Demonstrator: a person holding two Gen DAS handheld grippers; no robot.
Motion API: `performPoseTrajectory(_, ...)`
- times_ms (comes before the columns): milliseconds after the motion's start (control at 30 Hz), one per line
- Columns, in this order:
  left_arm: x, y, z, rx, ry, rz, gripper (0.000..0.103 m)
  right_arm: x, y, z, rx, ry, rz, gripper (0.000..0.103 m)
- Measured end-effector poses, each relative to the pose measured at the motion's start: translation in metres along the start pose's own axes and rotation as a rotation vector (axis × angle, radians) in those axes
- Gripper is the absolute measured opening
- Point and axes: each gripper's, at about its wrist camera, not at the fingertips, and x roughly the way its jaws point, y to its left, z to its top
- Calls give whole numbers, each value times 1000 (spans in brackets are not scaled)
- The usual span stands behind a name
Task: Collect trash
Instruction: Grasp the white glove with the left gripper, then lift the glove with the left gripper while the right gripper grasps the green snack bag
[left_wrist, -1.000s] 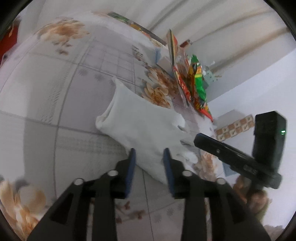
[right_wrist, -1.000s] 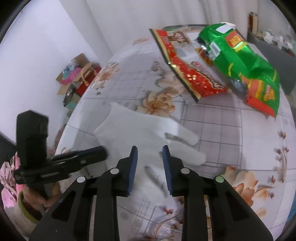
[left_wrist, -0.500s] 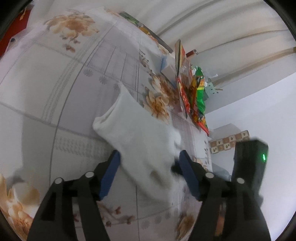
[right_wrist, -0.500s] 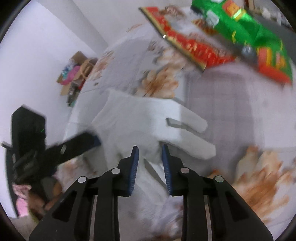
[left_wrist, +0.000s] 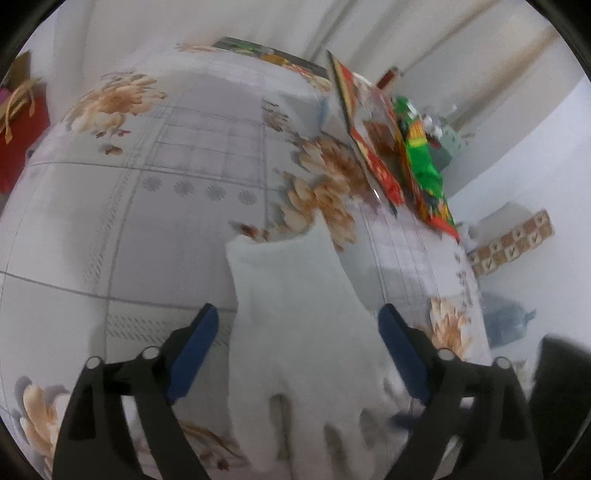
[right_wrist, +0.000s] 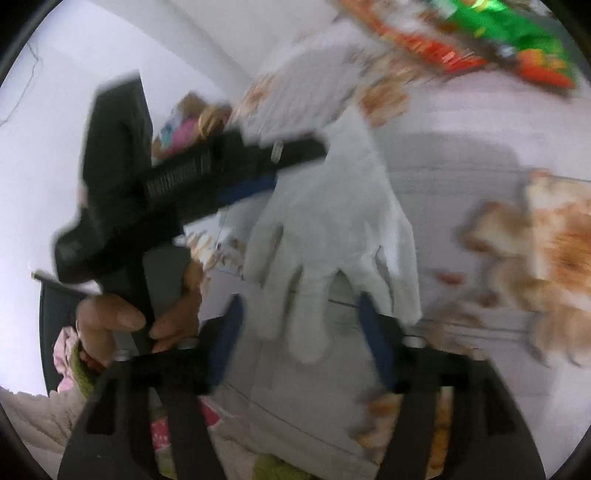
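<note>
Both the left gripper and the right gripper gape wide, holding nothing, a white glove flat between their fingers on the floral tablecloth. At one o'clock lie red and green snack bags, lettering unreadable.

- A home room, by the look of it.
- The worktop wears a floral, grid-patterned plastic cover.
- Snack packets lie at its far edge.
- Pale curtains hang behind.
- A patterned box and a red gift bag sit on the floor.
</note>
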Motion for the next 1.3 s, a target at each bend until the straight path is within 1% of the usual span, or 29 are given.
performPoseTrajectory(67, 3, -8, -4, 10, 9, 2, 98, -15, -10, 1, 23, -43, -34, 74)
performPoseTrajectory(133, 6, -13, -8, 17, -1, 21, 98, -33, -26, -2, 65, -88, -64, 76)
performPoseTrajectory(267, 12, -20, -9, 10, -37, 99, 98, -54, -44, -9, 131, -146, -88, 76)
performPoseTrajectory(367, 18, -28, -10, 14, -64, 166, 98, -65, -58, -16, 164, -179, -94, 79)
performPoseTrajectory(400, 21, -33, -12, 33, -74, 201, 98, -76, -66, -23, 177, -184, -101, 79)
performPoseTrajectory(433, 24, -37, -13, 54, -76, 229, 98, -78, -71, -25, 185, -187, -113, 79)
performPoseTrajectory(500, 28, -45, -17, 119, -79, 293, 98, -84, -73, -31, 188, -194, -123, 79)
performPoseTrajectory(567, 31, -50, -22, 179, -77, 339, 98, -90, -77, -35, 186, -204, -132, 79)
performPoseTrajectory(600, 34, -55, -26, 227, -75, 365, 98, -94, -78, -36, 184, -213, -145, 79)
performPoseTrajectory(700, 32, -54, -31, 254, -90, 347, 98, -104, -84, -37, 178, -237, -175, 79)
performPoseTrajectory(800, 31, -51, -32, 283, -88, 328, 98, -113, -90, -28, 164, -262, -212, 79)
performPoseTrajectory(867, 30, -52, -34, 305, -86, 314, 98, -122, -93, -19, 146, -280, -236, 80)
performPoseTrajectory(1000, 27, -49, -36, 341, -83, 293, 98, -128, -92, 13, 84, -318, -296, 88)
performPoseTrajectory(1033, 26, -47, -37, 346, -85, 290, 98, -128, -91, 22, 63, -326, -322, 88)
performPoseTrajectory(1133, 24, -44, -38, 351, -92, 285, 96, -121, -86, 48, -19, -343, -377, 90)
performPoseTrajectory(1200, 22, -43, -39, 357, -97, 281, 93, -110, -84, 64, -72, -346, -421, 90)
performPoseTrajectory(1233, 22, -43, -39, 359, -99, 279, 92, -101, -82, 74, -116, -343, -457, 90)
performPoseTrajectory(1300, 19, -41, -40, 365, -104, 274, 87, -87, -79, 85, -183, -340, -512, 90)
